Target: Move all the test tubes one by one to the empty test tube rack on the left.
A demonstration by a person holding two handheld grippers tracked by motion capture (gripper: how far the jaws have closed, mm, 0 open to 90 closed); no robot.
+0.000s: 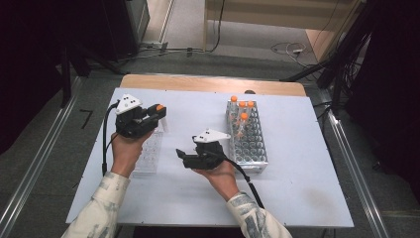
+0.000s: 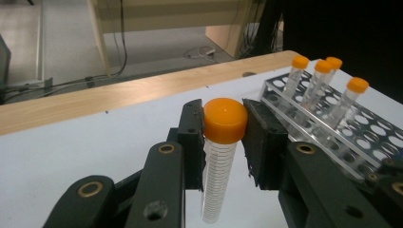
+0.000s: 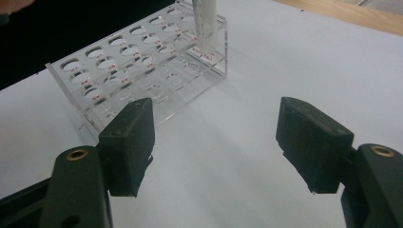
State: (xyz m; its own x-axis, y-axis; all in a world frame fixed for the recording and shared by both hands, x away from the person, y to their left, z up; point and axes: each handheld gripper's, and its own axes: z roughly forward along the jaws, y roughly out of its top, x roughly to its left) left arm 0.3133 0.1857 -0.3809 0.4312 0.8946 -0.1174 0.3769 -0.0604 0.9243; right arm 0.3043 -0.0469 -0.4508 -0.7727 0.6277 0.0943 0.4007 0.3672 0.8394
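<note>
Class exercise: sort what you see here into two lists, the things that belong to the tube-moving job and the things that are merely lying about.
In the job:
- orange-capped tube, clamped in the left hand-held gripper
- clear rack by the left hand
- tube rack holding capped tubes
- right hand-held gripper, open

Lying about:
- floor cables

A white table [image 1: 297, 188] with a wooden far edge [image 1: 208, 83]; cables [image 1: 292, 48] trail on the grey floor beyond.
</note>
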